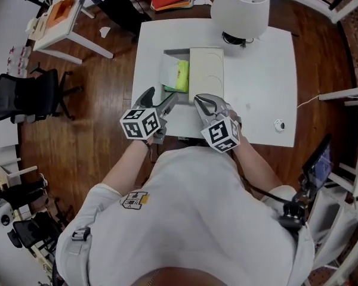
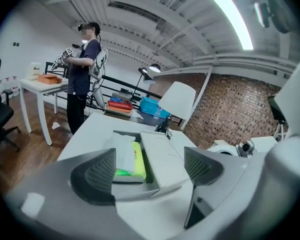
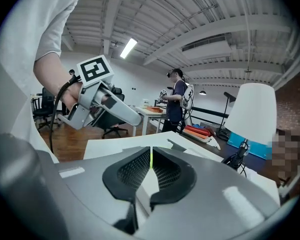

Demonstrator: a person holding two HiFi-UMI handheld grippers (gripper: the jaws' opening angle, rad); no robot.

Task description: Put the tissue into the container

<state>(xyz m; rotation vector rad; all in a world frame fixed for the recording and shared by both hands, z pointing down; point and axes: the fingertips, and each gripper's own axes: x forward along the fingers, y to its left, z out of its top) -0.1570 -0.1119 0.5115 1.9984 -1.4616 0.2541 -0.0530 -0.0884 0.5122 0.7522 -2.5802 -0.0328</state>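
A grey container (image 1: 174, 53) stands on the white table (image 1: 256, 88), its pale lid (image 1: 206, 70) covering the right half. In the uncovered left half lies a yellow-green tissue pack (image 1: 182, 76) with a white tissue (image 1: 169, 73) over it. My left gripper (image 1: 160, 99) hovers above the container's near left corner, open with nothing between its jaws. The left gripper view looks down between the pads at the tissue (image 2: 124, 151), pack (image 2: 137, 164) and lid (image 2: 162, 156). My right gripper (image 1: 201, 102) is shut and empty at the lid's near end; its pads (image 3: 132, 171) meet.
A lamp with a white shade (image 1: 240, 8) stands at the table's far edge, and a small round object (image 1: 279, 124) lies at the right. On the wooden floor to the left are a black office chair (image 1: 30, 94) and a small white table (image 1: 59, 16). A person (image 2: 82, 69) stands in the background.
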